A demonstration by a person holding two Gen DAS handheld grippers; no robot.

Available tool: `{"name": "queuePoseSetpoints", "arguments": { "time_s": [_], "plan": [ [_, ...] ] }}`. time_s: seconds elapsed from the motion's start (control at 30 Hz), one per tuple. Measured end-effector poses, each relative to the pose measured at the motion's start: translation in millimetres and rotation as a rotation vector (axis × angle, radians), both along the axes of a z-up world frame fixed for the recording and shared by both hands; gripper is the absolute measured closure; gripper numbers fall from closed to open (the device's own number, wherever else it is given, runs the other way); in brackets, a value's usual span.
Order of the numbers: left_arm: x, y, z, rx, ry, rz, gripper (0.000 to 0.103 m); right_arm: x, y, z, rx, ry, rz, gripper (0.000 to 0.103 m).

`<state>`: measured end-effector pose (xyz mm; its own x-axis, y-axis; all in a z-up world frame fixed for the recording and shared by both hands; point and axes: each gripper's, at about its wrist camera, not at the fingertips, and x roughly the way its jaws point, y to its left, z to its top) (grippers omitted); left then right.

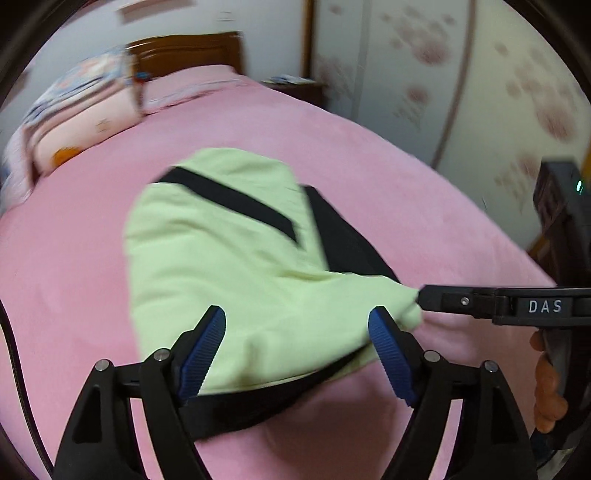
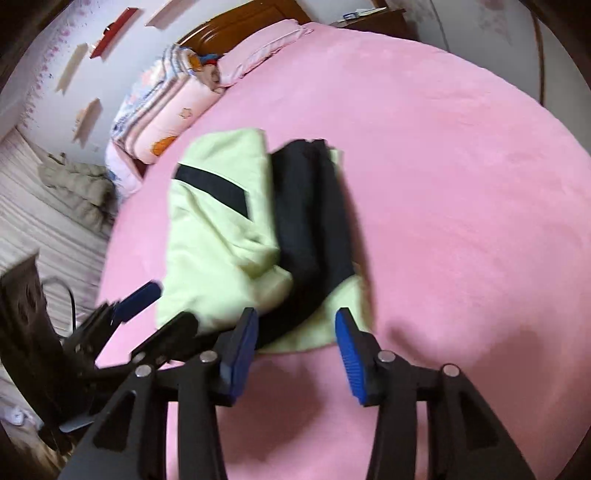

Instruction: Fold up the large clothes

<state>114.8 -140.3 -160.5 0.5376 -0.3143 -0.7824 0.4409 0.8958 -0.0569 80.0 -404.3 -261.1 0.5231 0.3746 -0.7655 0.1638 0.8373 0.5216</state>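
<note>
A pale green garment with black bands (image 1: 229, 266) lies folded on the pink bed (image 1: 369, 155); it also shows in the right wrist view (image 2: 218, 236). My left gripper (image 1: 297, 332) is open, its blue pads just above the garment's near edge. My right gripper (image 2: 295, 332) is open, its pads either side of the garment's near end with a black band between them. In the left wrist view the right gripper (image 1: 424, 299) comes in from the right, its tip at the garment's right corner. In the right wrist view the left gripper (image 2: 147, 295) sits at the garment's left edge.
A folded patterned quilt (image 2: 166, 110) and a pink pillow (image 2: 262, 48) lie at the head of the bed by the wooden headboard (image 2: 236, 22). A nightstand (image 1: 299, 88) stands beside the bed. A beige heap (image 2: 74, 184) lies on the floor at left.
</note>
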Motion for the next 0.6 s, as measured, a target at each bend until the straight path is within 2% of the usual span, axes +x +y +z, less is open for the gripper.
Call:
{"name": "queuePoseSetpoints", "arguments": {
  "time_s": [0.1, 0.17, 0.27, 0.37, 0.47, 0.5, 0.53, 0.57, 0.6],
  "plan": [
    [12, 35, 2, -0.008, -0.002, 0.141, 0.021, 6, 11, 2, 0.03, 0.024, 0.019, 0.049],
    [17, 55, -10, 0.02, 0.019, 0.209, 0.021, 18, 17, -12, 0.036, 0.078, 0.015, 0.048],
    [40, 81, -31, 0.029, 0.053, 0.302, 0.021, 38, 20, -26, 0.098, 0.123, 0.01, 0.048],
    [47, 98, -52, 0.044, 0.061, 0.351, 0.021, 59, 23, -36, 0.116, 0.175, 0.008, 0.048],
    [50, 102, -66, 0.049, 0.093, 0.357, 0.021, 73, 26, -45, 0.105, 0.225, 0.021, 0.047],
    [50, 101, -68, 0.047, 0.096, 0.351, 0.021, 75, 28, -45, 0.086, 0.227, 0.036, 0.057],
    [51, 99, -70, 0.045, 0.096, 0.344, 0.021, 78, 32, -42, 0.044, 0.206, 0.066, 0.082],
    [51, 95, -70, 0.041, 0.089, 0.329, 0.021, 79, 36, -37, 0.007, 0.181, 0.09, 0.088],
    [46, 91, -66, 0.041, 0.081, 0.316, 0.021, 77, 37, -31, -0.01, 0.158, 0.099, 0.089]
  ]
}}
